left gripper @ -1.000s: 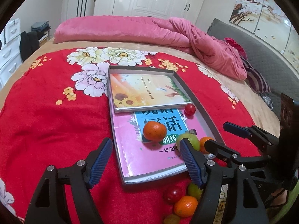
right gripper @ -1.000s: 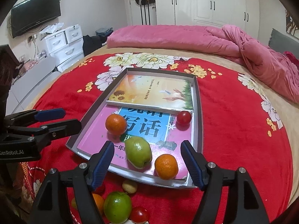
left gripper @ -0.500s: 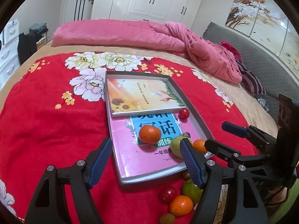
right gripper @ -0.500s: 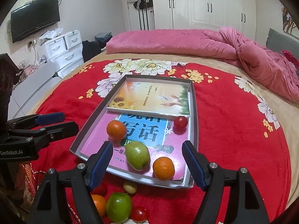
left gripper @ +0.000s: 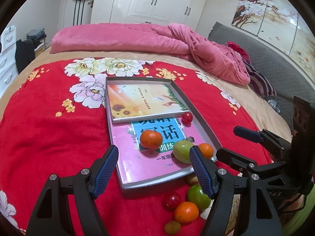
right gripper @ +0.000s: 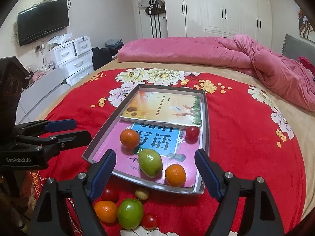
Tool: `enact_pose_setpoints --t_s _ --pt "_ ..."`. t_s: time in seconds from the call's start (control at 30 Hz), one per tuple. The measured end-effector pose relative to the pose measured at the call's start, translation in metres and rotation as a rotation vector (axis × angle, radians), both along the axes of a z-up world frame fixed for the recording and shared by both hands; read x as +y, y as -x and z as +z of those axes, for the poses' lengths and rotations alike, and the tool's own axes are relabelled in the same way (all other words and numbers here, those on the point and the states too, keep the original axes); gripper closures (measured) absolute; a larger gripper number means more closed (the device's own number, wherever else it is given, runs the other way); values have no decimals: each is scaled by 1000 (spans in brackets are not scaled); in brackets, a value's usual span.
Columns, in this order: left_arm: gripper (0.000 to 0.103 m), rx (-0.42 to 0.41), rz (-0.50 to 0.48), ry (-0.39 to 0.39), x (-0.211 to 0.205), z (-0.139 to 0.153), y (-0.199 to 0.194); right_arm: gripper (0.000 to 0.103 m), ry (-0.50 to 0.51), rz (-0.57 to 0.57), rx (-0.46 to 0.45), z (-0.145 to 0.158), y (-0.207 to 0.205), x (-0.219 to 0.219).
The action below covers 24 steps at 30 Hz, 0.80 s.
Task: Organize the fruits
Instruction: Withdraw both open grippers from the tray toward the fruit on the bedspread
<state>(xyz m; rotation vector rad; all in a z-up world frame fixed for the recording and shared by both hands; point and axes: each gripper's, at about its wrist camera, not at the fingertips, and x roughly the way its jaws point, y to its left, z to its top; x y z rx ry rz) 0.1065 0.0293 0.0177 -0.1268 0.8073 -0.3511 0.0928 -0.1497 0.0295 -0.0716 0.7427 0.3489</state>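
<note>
Now both grippers have drawn back from the tray [right gripper: 205, 122], the left gripper [left gripper: 154, 169] and right gripper [right gripper: 155, 174] alike spread wide and holding nothing. Four fruits sit on the books in the tray, among them a green one [right gripper: 150, 162]. A loose cluster [right gripper: 126, 210] on the red blanket [right gripper: 246, 147], just before the tray's near rim, likely goes in next.

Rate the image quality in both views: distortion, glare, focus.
Left wrist: heavy fisheye bend with dark corners, tray sharp, gripper open and crisp. Right wrist: same bend, glare on wardrobe doors, small highlight on the green fruit, gripper open, focus good.
</note>
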Motion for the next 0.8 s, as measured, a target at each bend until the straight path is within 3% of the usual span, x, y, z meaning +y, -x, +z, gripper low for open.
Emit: enact_pose_setpoints --t_s 0.8 --pt "27 38 -6 11 -2 -7 6 21 38 19 7 -7 18 -9"
